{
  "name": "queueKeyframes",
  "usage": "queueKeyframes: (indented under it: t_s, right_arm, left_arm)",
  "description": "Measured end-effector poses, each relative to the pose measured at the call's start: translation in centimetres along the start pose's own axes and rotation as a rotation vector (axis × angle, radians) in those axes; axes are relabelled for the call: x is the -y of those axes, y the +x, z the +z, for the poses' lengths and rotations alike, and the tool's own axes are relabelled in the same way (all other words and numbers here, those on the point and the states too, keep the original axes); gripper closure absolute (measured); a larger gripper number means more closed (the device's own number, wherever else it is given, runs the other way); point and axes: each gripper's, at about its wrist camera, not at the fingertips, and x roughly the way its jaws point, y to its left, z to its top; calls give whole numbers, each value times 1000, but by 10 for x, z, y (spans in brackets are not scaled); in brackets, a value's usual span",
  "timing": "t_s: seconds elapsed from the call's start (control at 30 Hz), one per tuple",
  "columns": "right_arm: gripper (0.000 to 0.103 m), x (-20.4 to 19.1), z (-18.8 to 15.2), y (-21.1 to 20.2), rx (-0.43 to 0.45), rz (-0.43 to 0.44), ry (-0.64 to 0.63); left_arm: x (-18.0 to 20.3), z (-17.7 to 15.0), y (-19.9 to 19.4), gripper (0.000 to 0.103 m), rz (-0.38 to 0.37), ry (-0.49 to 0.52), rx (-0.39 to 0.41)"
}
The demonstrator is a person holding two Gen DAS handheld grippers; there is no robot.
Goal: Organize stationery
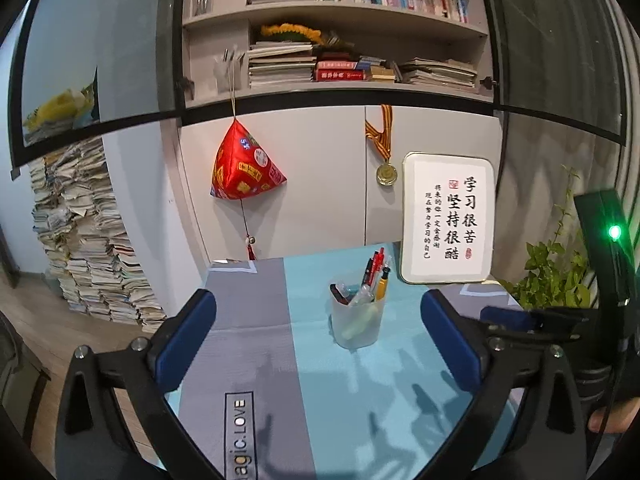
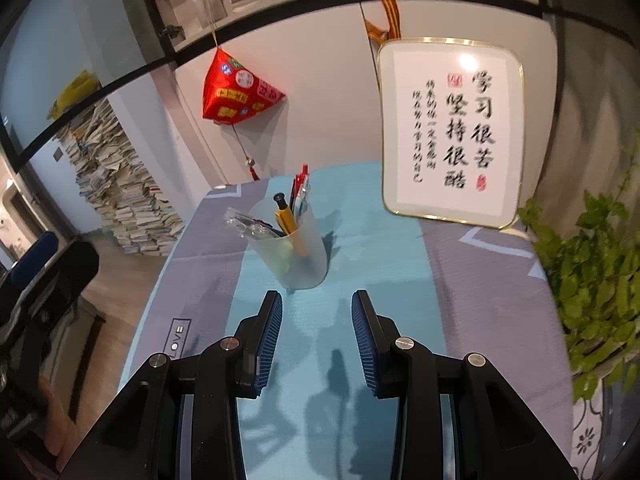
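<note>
While the cup [image 1: 357, 316] of pens [image 1: 374, 270] stands ahead between empty jaws, left gripper [image 1: 318, 312] wide, right gripper [image 2: 316, 312] narrower, sorting looks finished; next likely withdrawal.

Left tongs [image 1: 318, 312] wide, right tongs [image 2: 317, 305] narrower, empty

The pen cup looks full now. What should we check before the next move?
1. Pen cup standing upright on the tablecloth: ok.
2. Pens all inside the cup: ok.
3. Left tool open and empty: ok.
4. Right tool holding nothing, pads apart: ok.
5. Loose stationery left on the cloth: none seen, but the near edge is hidden, so cannot tell.
6. Plant clear of the right tool: ok.
</note>
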Motion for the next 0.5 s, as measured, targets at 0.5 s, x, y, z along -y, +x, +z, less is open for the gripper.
queueKeyframes:
  t_s: [0.5]
  right_arm:
    - [51,-39,-25,-120,234,-67,-71]
  left_arm:
    - [-3,-3,-91,1,15,-41,111]
